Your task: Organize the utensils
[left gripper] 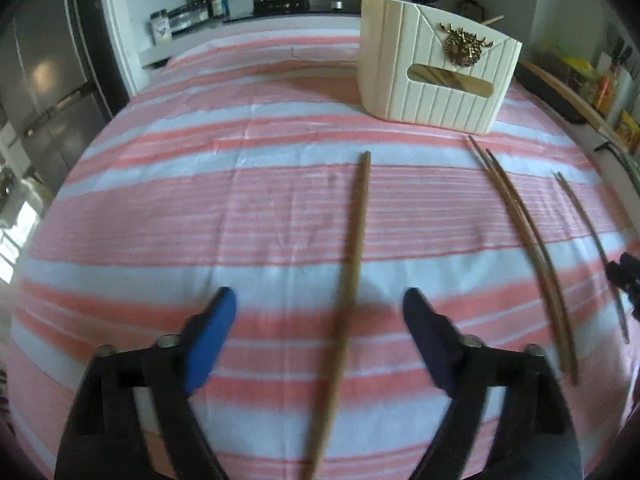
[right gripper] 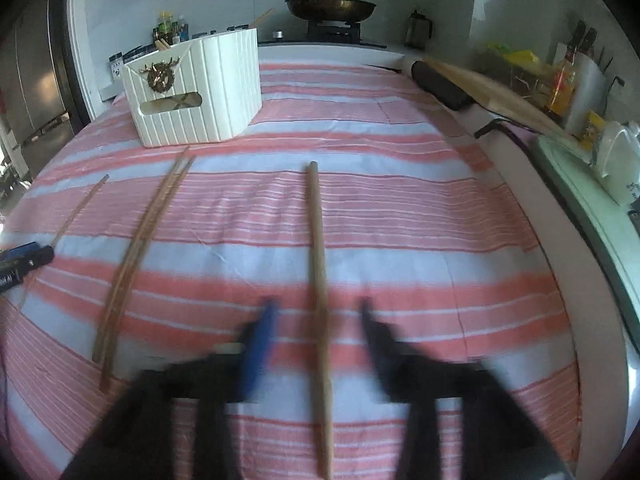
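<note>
Left claw (left gripper: 320, 304) spread wide astride one chopstick (left gripper: 352, 248), untouched; right claw (right gripper: 318, 312) also parted around another chopstick (right gripper: 318, 264) on striped bench cloth (left gripper: 160, 200)

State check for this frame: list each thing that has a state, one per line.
left gripper: jaws open, astride a chopstick, not touching it
right gripper: jaws open, astride a chopstick
left chopstick: flat on the cloth
right chopstick: flat on the cloth
chopstick pair: lying side by side on the cloth
white holder: upright, utensils inside
pan: lid on
</note>
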Tool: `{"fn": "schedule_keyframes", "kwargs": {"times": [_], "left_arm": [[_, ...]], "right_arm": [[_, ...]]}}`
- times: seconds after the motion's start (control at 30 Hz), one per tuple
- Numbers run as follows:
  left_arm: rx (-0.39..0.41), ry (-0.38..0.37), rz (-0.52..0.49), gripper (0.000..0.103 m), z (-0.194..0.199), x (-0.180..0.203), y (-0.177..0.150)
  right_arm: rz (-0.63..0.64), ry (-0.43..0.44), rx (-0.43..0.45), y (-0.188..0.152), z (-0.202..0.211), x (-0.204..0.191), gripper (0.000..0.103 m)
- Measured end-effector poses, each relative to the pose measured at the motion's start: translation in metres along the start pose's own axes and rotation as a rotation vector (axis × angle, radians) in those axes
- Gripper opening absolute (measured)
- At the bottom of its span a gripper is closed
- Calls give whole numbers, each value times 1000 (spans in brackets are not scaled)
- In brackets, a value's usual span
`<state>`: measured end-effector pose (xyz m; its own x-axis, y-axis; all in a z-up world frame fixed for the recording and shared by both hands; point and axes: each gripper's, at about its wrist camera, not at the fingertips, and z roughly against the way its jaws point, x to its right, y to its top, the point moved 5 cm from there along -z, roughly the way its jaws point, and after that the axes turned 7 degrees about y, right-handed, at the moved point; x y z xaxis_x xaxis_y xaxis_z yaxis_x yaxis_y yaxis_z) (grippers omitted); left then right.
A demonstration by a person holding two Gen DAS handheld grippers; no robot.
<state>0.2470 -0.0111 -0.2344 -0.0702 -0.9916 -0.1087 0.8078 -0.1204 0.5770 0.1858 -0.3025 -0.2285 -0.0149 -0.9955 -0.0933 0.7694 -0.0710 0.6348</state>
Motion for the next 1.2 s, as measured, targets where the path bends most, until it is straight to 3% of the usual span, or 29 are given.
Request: {"fn": "schedule_keyframes", "kwargs": {"times": [0.03, 0.1, 0.2, 0.93, 1.2], "left_arm": [[-26, -1, -17, 88, -7, 1, 0], [-20, 0, -10, 99, -12, -7, 0], [-17, 2, -3, 103, -17, -9, 1], [-11, 4, -2, 103, -17, -8, 1], [-24, -31, -15, 102, -15, -8, 0]], "right_arm": [[2, 4, -7, 1, -4, -1, 64], [9, 28, -58, 0, -16, -3, 64], [56, 9, -57, -2, -20, -10, 67], [42, 16, -35, -3, -19, -7, 69], [36, 19, -36, -4, -19, -7, 69]]}}
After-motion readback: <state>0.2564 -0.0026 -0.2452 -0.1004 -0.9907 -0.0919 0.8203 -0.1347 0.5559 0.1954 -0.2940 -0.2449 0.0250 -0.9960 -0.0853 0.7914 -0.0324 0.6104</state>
